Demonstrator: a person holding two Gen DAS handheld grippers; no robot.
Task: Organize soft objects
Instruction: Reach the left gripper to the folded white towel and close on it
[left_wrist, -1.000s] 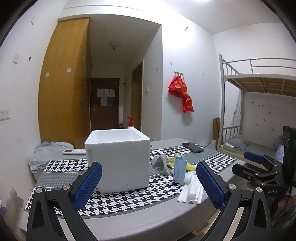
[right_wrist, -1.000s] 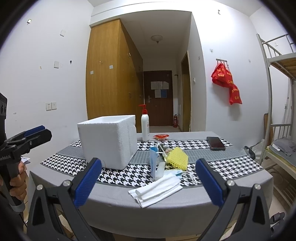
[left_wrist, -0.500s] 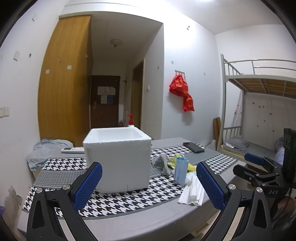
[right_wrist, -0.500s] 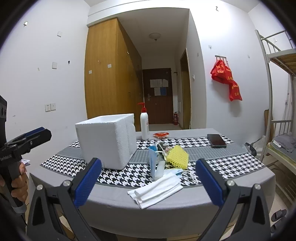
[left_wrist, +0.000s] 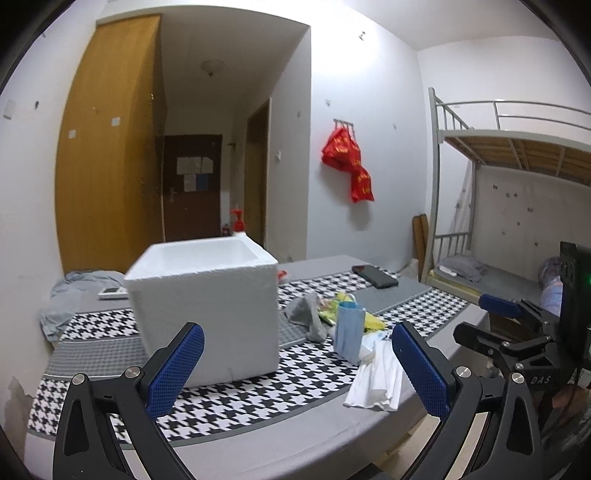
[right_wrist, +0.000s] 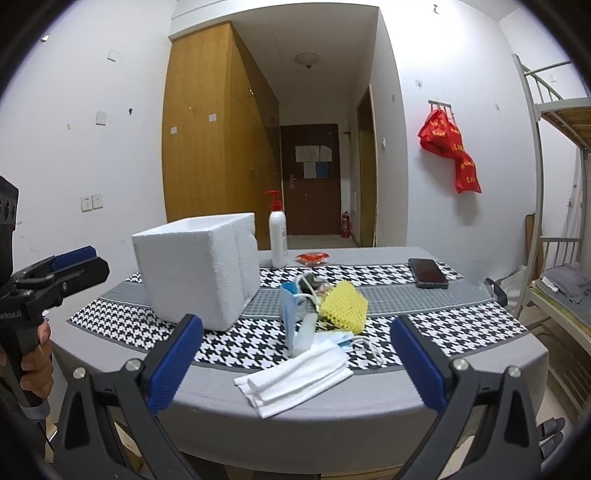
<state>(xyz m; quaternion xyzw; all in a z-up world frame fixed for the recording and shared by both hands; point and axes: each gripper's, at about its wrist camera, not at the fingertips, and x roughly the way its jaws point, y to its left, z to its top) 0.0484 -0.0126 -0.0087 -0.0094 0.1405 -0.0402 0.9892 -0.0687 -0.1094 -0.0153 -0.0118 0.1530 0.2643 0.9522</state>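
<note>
Currently, my readings:
Left claw: released, empty; view has swung, foam box now centre-left.
Right claw: released, empty.
Soft pile: white cloth lower-centre on worktop.
Meaning: approach only; nothing boxed.

Over the last second the left gripper has swung leftward and eased in on the white square foam box, which now sits nearer and more central between its wide-apart jaws. The right gripper has crept slightly closer to that box. No item on the desk has shifted.
</note>
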